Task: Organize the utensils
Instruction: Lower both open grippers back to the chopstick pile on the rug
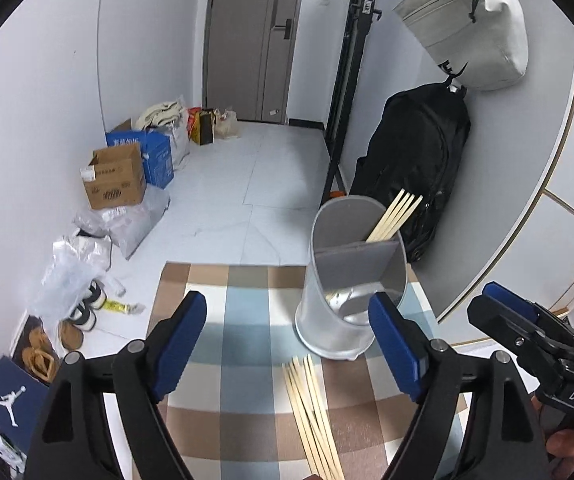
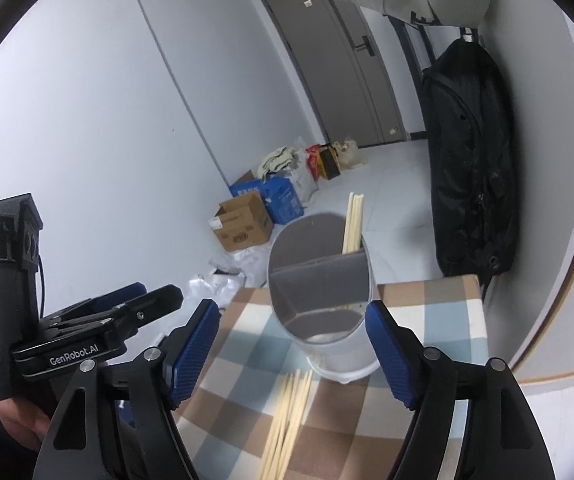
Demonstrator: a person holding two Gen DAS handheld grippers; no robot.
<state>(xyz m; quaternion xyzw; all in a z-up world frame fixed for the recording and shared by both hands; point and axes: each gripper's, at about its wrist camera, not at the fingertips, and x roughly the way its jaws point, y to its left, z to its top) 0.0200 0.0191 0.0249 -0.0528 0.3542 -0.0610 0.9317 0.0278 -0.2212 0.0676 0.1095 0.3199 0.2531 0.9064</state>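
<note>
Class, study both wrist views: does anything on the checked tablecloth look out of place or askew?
Yes. A loose bundle of chopsticks lies flat on the tablecloth in front of the divided holder, while other chopsticks already stand leaning in its rear compartment.

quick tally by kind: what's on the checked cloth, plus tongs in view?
Utensil holder: 1
Chopstick bundles: 2, one in the holder, one loose on the cloth; sticks overlap, so no per-stick count
Tongs: 2, left and right, both open and empty
Total: 5
</note>
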